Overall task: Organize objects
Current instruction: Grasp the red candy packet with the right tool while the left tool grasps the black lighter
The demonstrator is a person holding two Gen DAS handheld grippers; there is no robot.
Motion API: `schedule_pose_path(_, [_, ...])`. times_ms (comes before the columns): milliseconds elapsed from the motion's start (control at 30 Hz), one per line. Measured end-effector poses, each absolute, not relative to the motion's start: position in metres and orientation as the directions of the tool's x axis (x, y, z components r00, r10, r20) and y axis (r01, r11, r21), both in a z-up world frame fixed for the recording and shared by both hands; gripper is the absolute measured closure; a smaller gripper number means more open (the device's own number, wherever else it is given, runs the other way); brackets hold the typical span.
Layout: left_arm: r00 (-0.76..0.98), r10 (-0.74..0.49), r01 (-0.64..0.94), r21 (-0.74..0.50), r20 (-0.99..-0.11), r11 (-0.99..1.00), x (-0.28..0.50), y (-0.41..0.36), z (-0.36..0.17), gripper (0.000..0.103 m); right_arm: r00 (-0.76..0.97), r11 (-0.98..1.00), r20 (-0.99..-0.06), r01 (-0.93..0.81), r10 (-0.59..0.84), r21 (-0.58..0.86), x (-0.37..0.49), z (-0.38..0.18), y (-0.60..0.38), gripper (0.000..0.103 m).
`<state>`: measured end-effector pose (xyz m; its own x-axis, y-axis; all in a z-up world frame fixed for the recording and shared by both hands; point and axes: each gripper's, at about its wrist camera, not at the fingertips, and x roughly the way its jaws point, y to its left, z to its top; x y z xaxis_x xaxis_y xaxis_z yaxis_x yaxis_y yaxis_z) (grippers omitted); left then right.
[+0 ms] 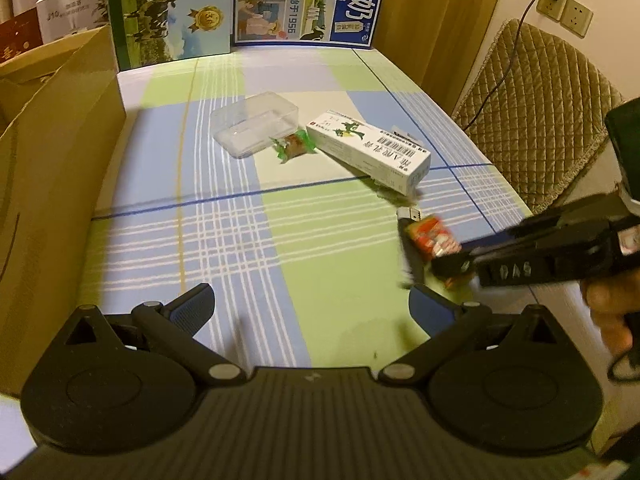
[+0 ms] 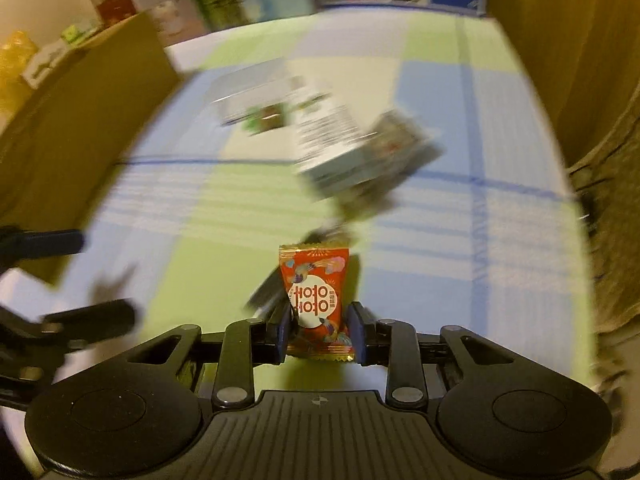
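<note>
The desk (image 1: 304, 240) wears a checked cloth of green, blue and white squares crossed by thin dark blue lines. Near the middle lies a clear plastic box (image 1: 256, 124), empty as far as can be seen. Touching its right corner sits a green-wrapped candy (image 1: 294, 145). Just right of that candy, a white carton (image 1: 370, 150) lies flat on its side. Behind the clear box, two printed milk cases (image 1: 176, 12) stand upright at the desk's back edge.
</note>
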<state>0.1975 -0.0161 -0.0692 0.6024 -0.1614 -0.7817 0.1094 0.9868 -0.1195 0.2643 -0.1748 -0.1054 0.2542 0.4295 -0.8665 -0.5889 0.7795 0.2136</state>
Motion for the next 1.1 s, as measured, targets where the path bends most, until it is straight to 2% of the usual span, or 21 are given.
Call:
schedule_pose_path(100, [0.596,-0.159,0.109,-0.117,-0.787,0.987,0.192,-0.012,-0.071,0.002,0.244,0.782,-0.851,-0.565,0.465,0.265,0.255,-0.106,-0.168,0.075])
schedule_pose_path(200, [0.6,-0.162,0.129,-0.105,-0.783,0.986,0.192,-0.012,-0.072,0.005,0.331,0.853,-0.854,-0.474,0.401,0.217,0.258,-0.105,-0.18,0.075])
schedule_pose_path(500, [0.606,-0.265,0.299,-0.093,-0.75,0.95,0.228,-0.057,-0.086,0.03,0.466,0.934,-0.83,-0.316,0.307,0.168,0.269,-0.1,-0.215,0.075])
schedule_pose_path(600, [0.6,-0.295,0.365,-0.073,-0.744,0.928,0.24,-0.076,-0.097,0.043,0.505,0.943,-0.813,-0.296,0.289,0.151,0.27,-0.095,-0.22,0.075])
schedule_pose_path(667, [0.592,-0.304,0.4,-0.055,-0.746,0.915,0.247,-0.085,-0.104,0.06,0.505,0.943,-0.812,-0.292,0.294,0.16,0.271,-0.096,-0.221,0.075])
schedule_pose_path(800, [0.58,-0.301,0.426,-0.033,-0.757,0.904,0.256,-0.095,-0.114,0.077,0.496,0.94,-0.814,-0.297,0.302,0.168,0.272,-0.099,-0.222,0.075])
schedule_pose_path(833, [0.579,-0.303,0.429,-0.033,-0.757,0.902,0.256,-0.096,-0.114,0.085,0.494,0.939,-0.814,-0.298,0.306,0.172,0.272,-0.099,-0.222,0.075])
schedule_pose_path(1100, [0.578,-0.223,0.303,-0.048,-0.785,0.952,0.223,-0.057,-0.108,0.085,0.439,0.891,-0.81,-0.401,0.39,0.212,0.262,-0.097,-0.206,0.075])
